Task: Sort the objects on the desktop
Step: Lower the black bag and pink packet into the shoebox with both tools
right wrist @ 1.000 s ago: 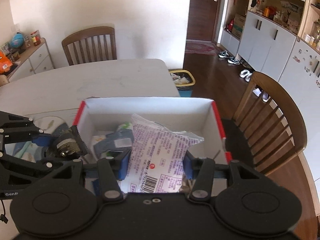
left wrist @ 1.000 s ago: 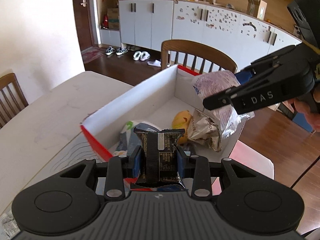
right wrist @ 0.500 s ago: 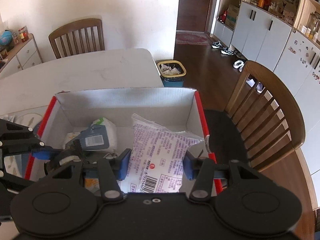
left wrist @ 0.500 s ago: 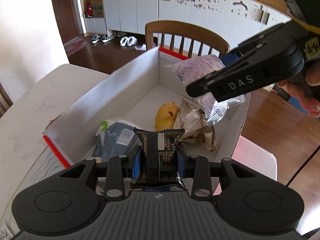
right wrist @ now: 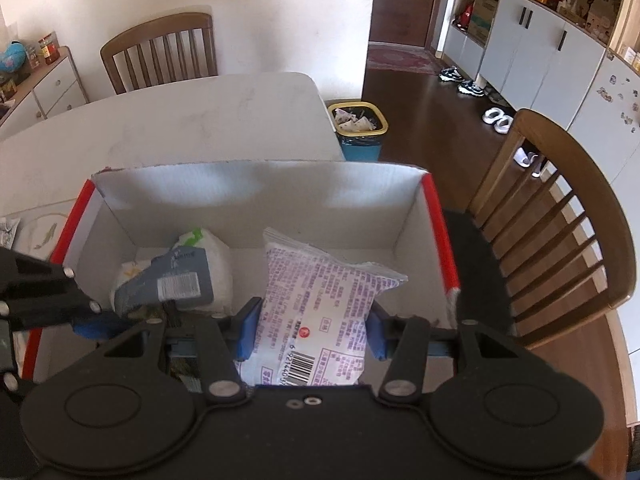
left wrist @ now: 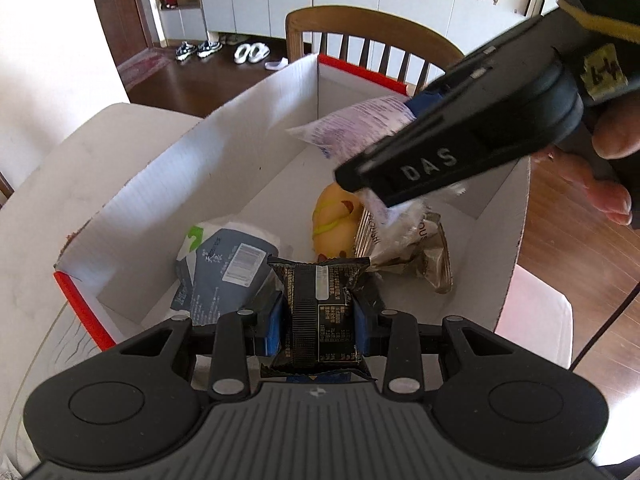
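My left gripper (left wrist: 318, 314) is shut on a black snack packet (left wrist: 320, 304), held just inside the near end of a white cardboard box with red edges (left wrist: 224, 168). My right gripper (right wrist: 312, 330) is shut on a white and purple snack bag (right wrist: 320, 300) over the same box (right wrist: 256, 196). In the left wrist view the right gripper's black finger (left wrist: 440, 160) crosses above the box with that bag (left wrist: 352, 128). On the box floor lie a grey tissue pack (left wrist: 224, 268), a yellow toy (left wrist: 336, 216) and a brown crinkled wrapper (left wrist: 416, 252).
The box sits on a white table (right wrist: 180, 112) near its corner. A wooden chair (right wrist: 568, 216) stands right beside the box, another chair (right wrist: 160, 52) at the far side. A yellow-rimmed waste bin (right wrist: 360, 128) stands on the floor. A person's fingers (left wrist: 612, 168) hold the right gripper.
Both grippers have come forward and down over the box with their packets still held. The box interior now fills more of each view.
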